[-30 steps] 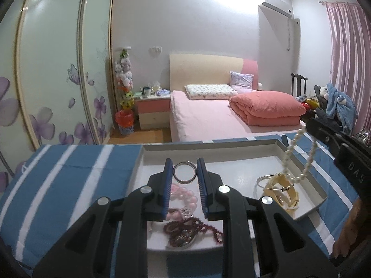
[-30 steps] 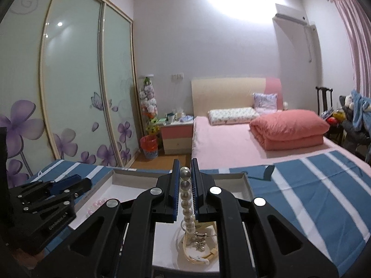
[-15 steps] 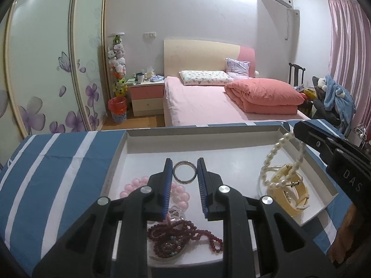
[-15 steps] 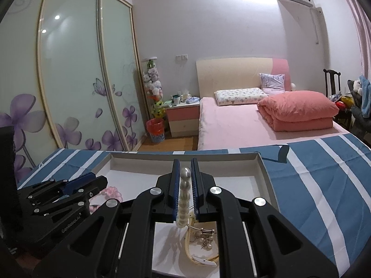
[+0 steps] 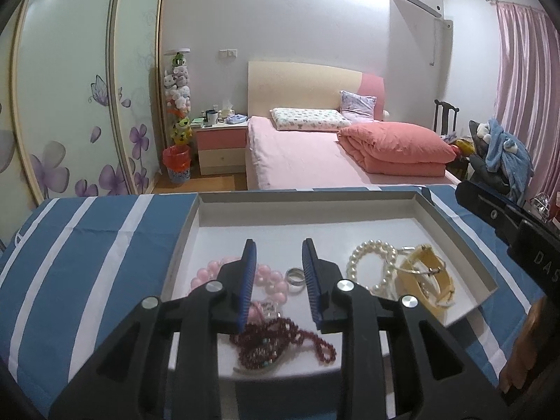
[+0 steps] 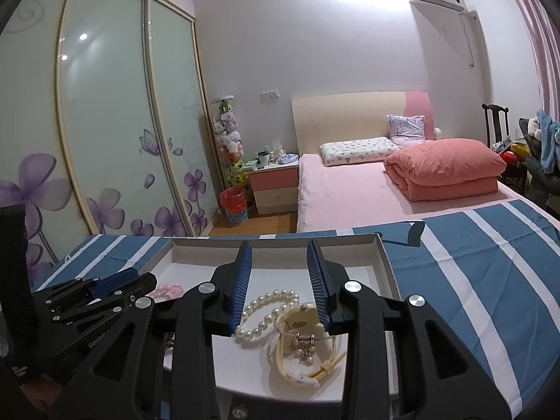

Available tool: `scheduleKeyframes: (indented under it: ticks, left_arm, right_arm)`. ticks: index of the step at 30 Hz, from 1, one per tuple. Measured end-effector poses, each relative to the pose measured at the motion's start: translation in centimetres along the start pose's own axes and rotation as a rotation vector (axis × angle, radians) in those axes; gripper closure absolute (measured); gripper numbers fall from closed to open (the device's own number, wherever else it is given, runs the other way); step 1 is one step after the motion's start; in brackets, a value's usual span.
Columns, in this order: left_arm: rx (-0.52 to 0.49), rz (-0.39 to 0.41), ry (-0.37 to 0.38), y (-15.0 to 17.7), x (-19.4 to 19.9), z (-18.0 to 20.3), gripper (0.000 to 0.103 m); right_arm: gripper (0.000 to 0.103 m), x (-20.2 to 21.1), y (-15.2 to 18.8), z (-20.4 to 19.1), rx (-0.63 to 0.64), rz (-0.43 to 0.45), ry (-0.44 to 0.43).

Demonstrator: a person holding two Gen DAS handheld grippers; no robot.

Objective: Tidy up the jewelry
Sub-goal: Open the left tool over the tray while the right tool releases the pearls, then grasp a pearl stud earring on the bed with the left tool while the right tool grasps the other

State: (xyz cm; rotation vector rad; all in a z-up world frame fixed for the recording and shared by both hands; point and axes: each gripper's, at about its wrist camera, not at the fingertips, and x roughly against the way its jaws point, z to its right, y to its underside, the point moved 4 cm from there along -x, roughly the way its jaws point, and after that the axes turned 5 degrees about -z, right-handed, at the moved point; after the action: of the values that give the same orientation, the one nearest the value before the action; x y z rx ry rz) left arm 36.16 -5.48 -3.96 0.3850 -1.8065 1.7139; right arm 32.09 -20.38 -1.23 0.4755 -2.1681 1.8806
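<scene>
A: While both jaws had just been opening, what was held?
B: Nothing. The left gripper [image 5: 279,257] was parted above the silver ring [image 5: 295,275]; the right gripper [image 6: 279,262] was parted, the pearl bracelet [image 6: 267,311] released in the tray [image 6: 386,266], at 9 o'clock of the yellow watch [image 6: 304,318].

This is a bedroom in a home: a bed [image 5: 301,161] with pink sheet, pillows and a folded coral quilt [image 5: 395,148], a pink-and-cream nightstand [image 5: 220,147], a sliding wardrobe [image 6: 105,122] with frosted doors printed with purple flowers, pink curtains [image 5: 525,87], a wall air conditioner [image 5: 420,0], and a stack of plush toys [image 5: 178,94] in the corner
</scene>
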Motion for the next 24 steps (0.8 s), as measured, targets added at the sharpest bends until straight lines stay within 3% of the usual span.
scheduleKeyframes:
  ticks: [6,15,24]
  left_arm:
    - [-0.028,-0.037,0.038,2.3,2.0,0.5,0.075]
    - [-0.094,-0.221,0.158,7.2,2.3,3.5,0.075]
    - [-0.132,-0.322,0.166,8.3,0.0,6.2,0.075]
  right_arm:
    - [0.069,2.1,1.3,-0.3,0.023,-0.013,-0.005]
    - [0.069,3.8,3.1,0.5,0.018,-0.055,-0.002]
    - [0.069,4.0,3.7,1.6,-0.029,-0.058,-0.009]
